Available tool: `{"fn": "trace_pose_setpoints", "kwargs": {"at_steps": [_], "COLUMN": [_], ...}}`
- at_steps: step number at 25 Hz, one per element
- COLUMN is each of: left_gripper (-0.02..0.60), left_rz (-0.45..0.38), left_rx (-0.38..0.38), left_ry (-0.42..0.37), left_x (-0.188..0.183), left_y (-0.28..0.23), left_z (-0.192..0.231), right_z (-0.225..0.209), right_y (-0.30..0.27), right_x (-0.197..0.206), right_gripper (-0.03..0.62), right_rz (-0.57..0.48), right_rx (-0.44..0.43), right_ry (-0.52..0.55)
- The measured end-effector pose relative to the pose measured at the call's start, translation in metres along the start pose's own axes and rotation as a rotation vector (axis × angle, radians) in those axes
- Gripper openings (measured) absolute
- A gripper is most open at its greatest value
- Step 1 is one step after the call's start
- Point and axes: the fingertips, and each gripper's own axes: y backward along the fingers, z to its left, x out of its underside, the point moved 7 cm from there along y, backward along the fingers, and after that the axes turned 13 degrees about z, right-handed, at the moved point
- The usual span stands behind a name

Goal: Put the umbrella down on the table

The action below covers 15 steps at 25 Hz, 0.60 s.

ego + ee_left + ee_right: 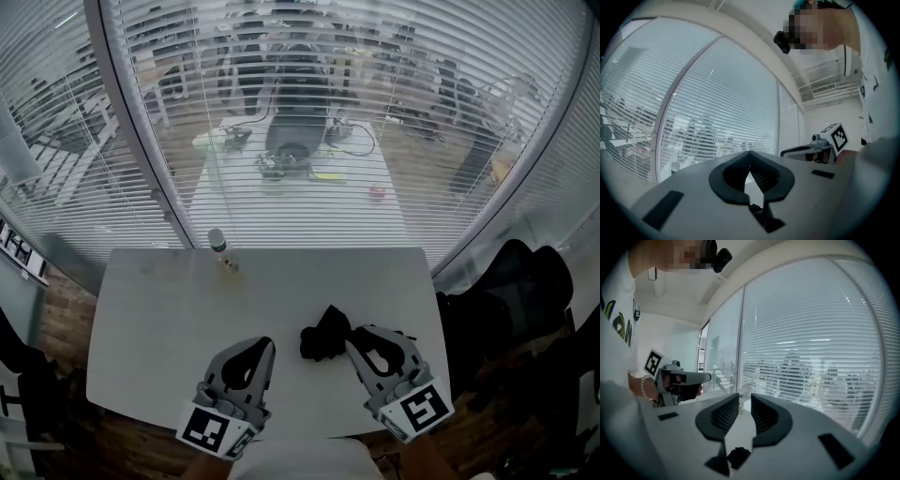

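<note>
The folded black umbrella (pixel 322 337) lies in a crumpled heap on the white table (pixel 159 319), right of centre near the front edge. My right gripper (pixel 351 338) hovers just to its right, and nothing sits between its narrowly parted jaws. In the right gripper view a dark lump (pixel 738 456) shows low down behind the jaws, which point level at the window. My left gripper (pixel 267 345) stays left of the umbrella, apart from it. Its tips meet in the left gripper view (pixel 750 153) and it is shut on nothing.
A small white-capped bottle (pixel 219 245) stands at the table's far edge, left of centre. Slatted blinds (pixel 300 112) cover the curved window behind. Dark bags or clothing (pixel 511 291) pile up beside the table's right edge. Each gripper view shows the other gripper (pixel 820 146) (pixel 677 379).
</note>
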Motion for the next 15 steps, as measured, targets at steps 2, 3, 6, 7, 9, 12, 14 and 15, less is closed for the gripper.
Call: {"fn": "trace_pose_setpoints", "kwargs": {"at_steps": [2, 3, 6, 7, 9, 12, 14, 15], "left_gripper": [0.012, 0.012, 0.012, 0.012, 0.012, 0.012, 0.011, 0.011], "left_rz": [-0.002, -0.003, -0.006, -0.005, -0.003, -0.005, -0.006, -0.006], "left_rx": [0.001, 0.002, 0.007, 0.007, 0.007, 0.009, 0.01, 0.011], "left_ry": [0.0, 0.0, -0.001, -0.001, -0.002, -0.004, -0.005, -0.005], "left_x": [-0.001, -0.002, -0.002, -0.002, -0.002, -0.003, -0.003, -0.003], "left_y": [0.0, -0.001, -0.002, -0.002, -0.001, -0.001, -0.001, 0.0], "left_z": [-0.001, -0.001, -0.002, -0.002, -0.003, -0.004, -0.006, -0.006], "right_z": [0.002, 0.002, 0.004, 0.005, 0.006, 0.008, 0.009, 0.009], "right_y": [0.005, 0.007, 0.011, 0.013, 0.015, 0.019, 0.02, 0.021], "right_x": [-0.007, -0.009, -0.015, -0.016, -0.018, -0.021, -0.021, -0.021], "right_gripper": [0.084, 0.081, 0.074, 0.073, 0.069, 0.057, 0.051, 0.049], "right_rz": [-0.019, -0.025, -0.044, -0.05, -0.059, -0.067, -0.068, -0.069], "right_rx": [-0.002, -0.001, 0.006, 0.007, 0.006, 0.008, 0.011, 0.011], "right_ry": [0.0, 0.002, 0.006, 0.005, 0.003, 0.007, 0.01, 0.01]}}
